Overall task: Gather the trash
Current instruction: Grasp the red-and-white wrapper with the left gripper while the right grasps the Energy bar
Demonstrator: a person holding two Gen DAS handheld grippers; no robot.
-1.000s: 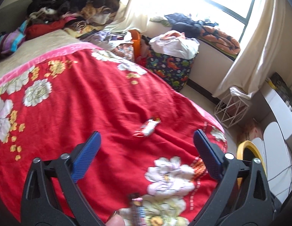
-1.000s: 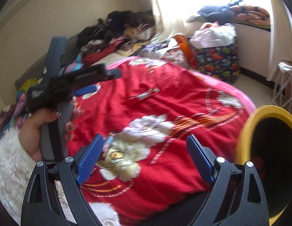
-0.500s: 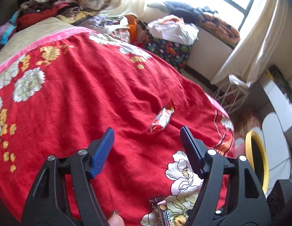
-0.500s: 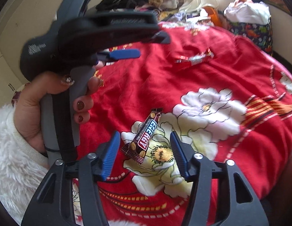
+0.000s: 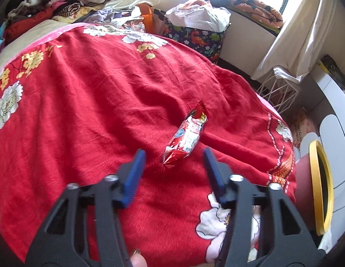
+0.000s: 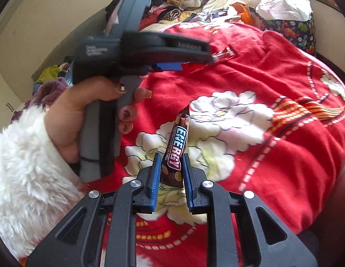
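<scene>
While your right tongs [image 6: 171, 169] sit low in the middle of the right wrist view, their blue pads have just been closing and now press on both sides of the brown "ENERGY" bar wrapper [image 6: 175, 150]. The wrapper stands nearly upright between them, its crimped top poking up over the big white flower on the red bedspread [image 6: 272, 84], so you've got that one pinched.

Your left tongs [image 5: 174, 166] are a different story. In the left wrist view their jaws have just been narrowing too, but there's still a clear gap and nothing held. The red and silver snack wrapper [image 5: 186, 136] lies flat on the bedspread near the centre of the frame, its lower tip reaching in between the two blue fingertips [image 5: 137, 162] without touching either.

In the right wrist view you can see your left hand [image 6: 87, 111] at centre left, white fluffy sleeve [image 6: 23, 162] below it, wrapped round the grey handle, with that same red wrapper peeking out past the tongs' tip.

The yellow-rimmed bin [image 5: 319, 187] sits at the right edge of the left view, just off the bed's edge. A pile of clothes [image 5: 50, 2] fills the upper left.
</scene>
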